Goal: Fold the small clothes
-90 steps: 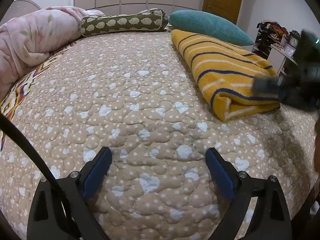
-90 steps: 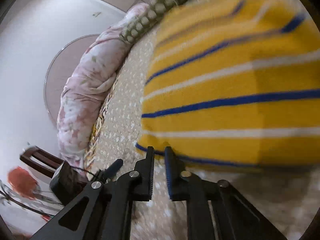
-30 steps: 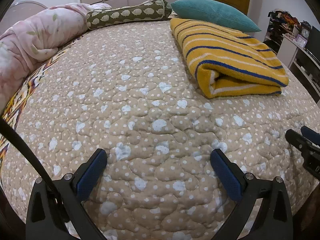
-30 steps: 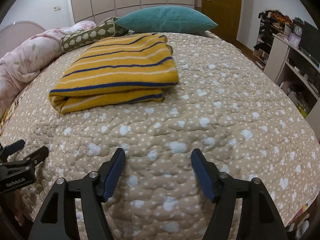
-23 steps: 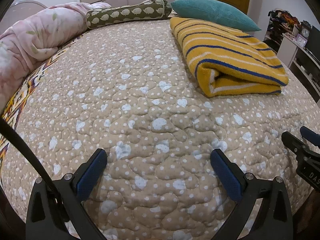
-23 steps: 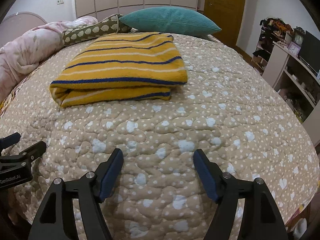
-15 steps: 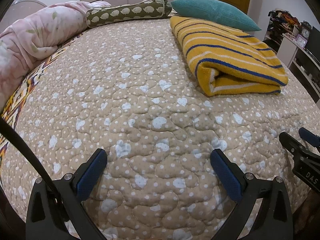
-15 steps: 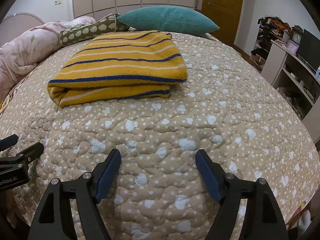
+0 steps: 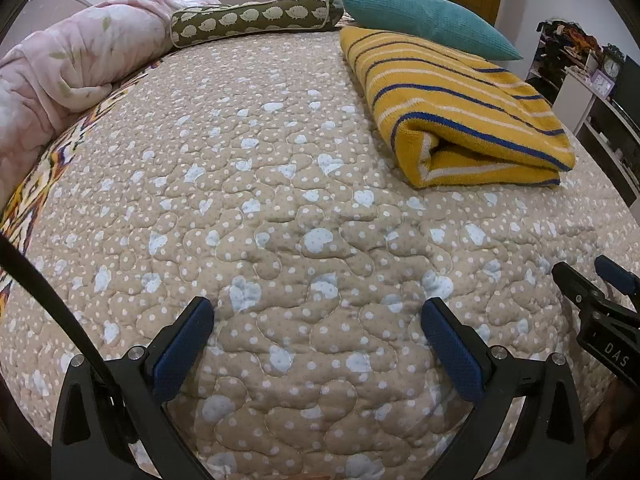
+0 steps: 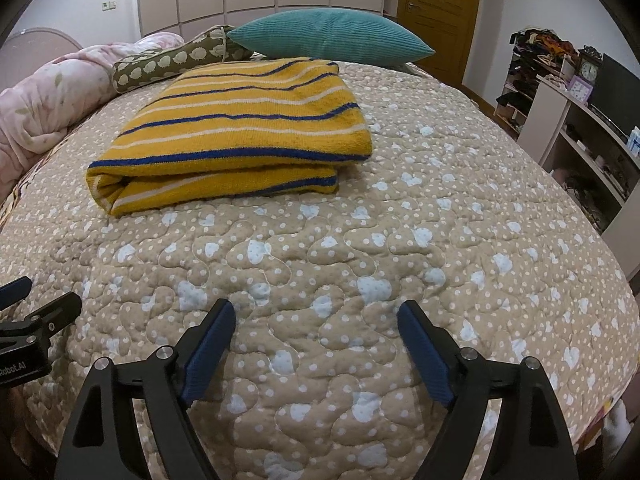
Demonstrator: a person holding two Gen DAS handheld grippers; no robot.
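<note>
- Bed: covered by a tan quilted spread with pale hearts and dots. It carries every item listed below.
- Folded garment: yellow knit with blue and white stripes, folded into a flat rectangle, lying on the spread toward the head of the bed. The fold's open edge faces the grippers.
- Teal pillow: lies just behind the folded garment at the head of the bed; in the left wrist view its lower edge overlaps the garment's far end.
- Green bolster: patterned, beside the teal pillow.
- Pink duvet: bunched along the left edge of the bed.
- Shelf unit: stands beside the bed, holding two clocks and assorted small items.
- Left gripper: jaws spread wide above bare quilt, nothing between them, well apart from the garment.
- Right gripper: jaws spread wide, nothing between them; they have just been opening further.
- Change from three seconds ago: the right gripper was then nearly closed right at the garment's edge; it now hangs back over bare quilt, near the left gripper.
</note>
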